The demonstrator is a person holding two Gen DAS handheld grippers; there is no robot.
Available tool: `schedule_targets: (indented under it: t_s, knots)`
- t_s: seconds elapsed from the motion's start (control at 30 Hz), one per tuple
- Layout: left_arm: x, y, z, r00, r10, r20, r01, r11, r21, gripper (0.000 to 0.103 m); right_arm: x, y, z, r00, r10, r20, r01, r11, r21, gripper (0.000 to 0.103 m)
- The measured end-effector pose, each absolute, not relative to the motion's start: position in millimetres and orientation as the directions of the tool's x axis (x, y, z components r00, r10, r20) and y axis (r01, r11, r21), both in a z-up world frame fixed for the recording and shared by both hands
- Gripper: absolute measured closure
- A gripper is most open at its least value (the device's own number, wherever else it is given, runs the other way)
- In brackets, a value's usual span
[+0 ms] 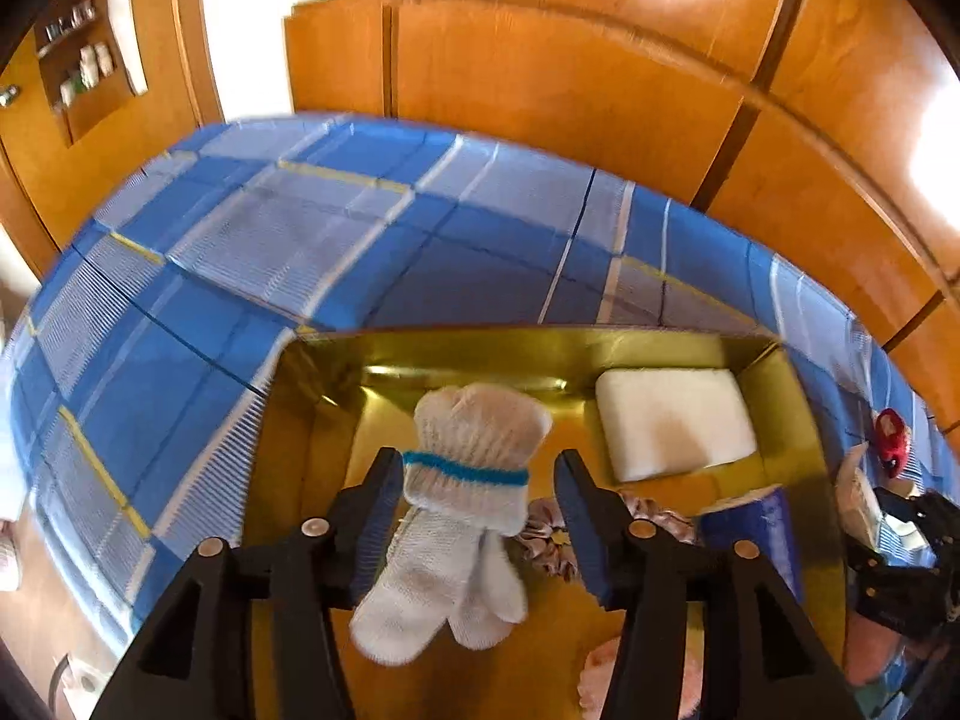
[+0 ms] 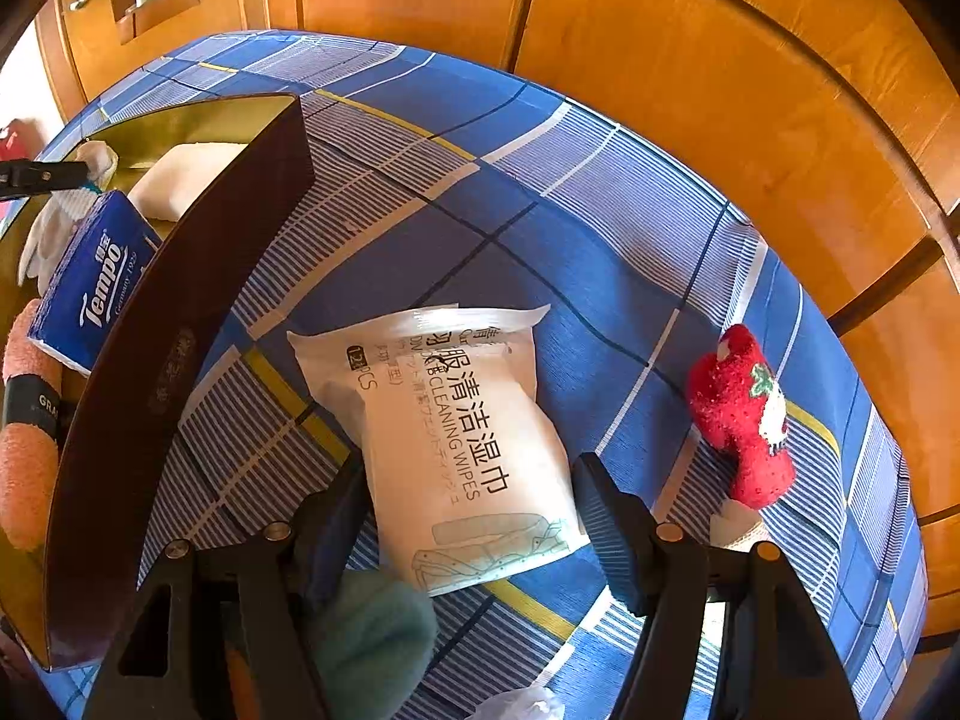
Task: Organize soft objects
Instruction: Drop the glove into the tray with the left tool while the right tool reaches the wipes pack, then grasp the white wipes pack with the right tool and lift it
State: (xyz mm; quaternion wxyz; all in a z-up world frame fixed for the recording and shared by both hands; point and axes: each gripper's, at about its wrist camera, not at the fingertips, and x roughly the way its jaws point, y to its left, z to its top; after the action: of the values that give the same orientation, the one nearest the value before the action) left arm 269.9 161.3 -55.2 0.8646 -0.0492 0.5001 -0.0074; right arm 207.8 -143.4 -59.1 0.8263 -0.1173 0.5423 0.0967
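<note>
A gold-lined box [image 1: 456,354] with dark outer walls [image 2: 180,324] sits on a blue plaid cloth. My left gripper [image 1: 480,498] is open over the box, its jaws either side of a rolled pair of white gloves [image 1: 468,498] with a blue band; only the left pad touches it. The box also holds a white sponge block [image 1: 672,420], a blue Tempo tissue pack [image 2: 90,294], a pink towel roll [image 2: 24,468] and a satin scrunchie [image 1: 546,534]. My right gripper [image 2: 468,516] is open around a white pack of cleaning wipes [image 2: 456,432] on the cloth. A red strawberry sock [image 2: 744,420] lies to its right.
A teal fuzzy item [image 2: 372,636] lies by the right gripper's left finger. The bed's plaid cloth [image 1: 300,252] stretches left and behind the box. Wooden wardrobe panels [image 1: 600,90] stand behind, with a small shelf niche [image 1: 84,60] at the far left.
</note>
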Motion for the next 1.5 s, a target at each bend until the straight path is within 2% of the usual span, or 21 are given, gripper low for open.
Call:
schedule_targets:
  t_s: [0.03,0.27,0.33,0.4,0.53,0.7,0.93,1.5]
  knots:
    - [264.0,160.9,-47.9,0.522,-0.056,-0.851,-0.035,0.996,-0.087,0.036,207.6,-143.1,-59.3,0.395,0.032,-0.918,-0.286,0.954,-0.09,0.034]
    - [212.1,152.5,5.8,0.677,-0.017,-0.736,-0.012,0.999,-0.034,0.034,205.5,-140.8,-61.0,0.408,0.011,-0.913,-0.268,0.957,-0.108,0.034]
    - [190.2,147.8,21.3,0.716,-0.012,-0.698,-0.011,1.0,-0.029,0.026,205.3,-140.3,-61.0,0.409,0.008,-0.913,-0.262,0.959,-0.109,0.034]
    - [171.5,144.8,31.6,0.742,-0.005,-0.67,-0.021,0.999,-0.03,0.022,204.8,-139.3,-61.4,0.411,0.003,-0.911,-0.259,0.959,-0.114,0.034]
    - [131.1,136.8,41.3,0.781,0.009,-0.624,-0.038,0.999,-0.034,0.022,203.5,-137.6,-60.8,0.418,-0.011,-0.909,-0.243,0.962,-0.124,0.034]
    - [96.8,127.2,31.4,0.776,0.009,-0.63,-0.045,0.998,-0.04,0.02,202.3,-135.9,-61.4,0.43,-0.029,-0.903,-0.225,0.964,-0.138,0.035]
    - [73.8,121.1,4.8,0.729,-0.023,-0.684,-0.029,0.998,-0.064,0.02,195.9,-129.5,-59.7,0.456,-0.073,-0.887,-0.191,0.965,-0.178,0.037]
    - [61.4,127.9,3.7,0.734,-0.02,-0.679,-0.036,0.997,-0.068,0.02,184.0,-119.1,-44.3,0.552,-0.153,-0.82,-0.059,0.973,-0.222,0.041]
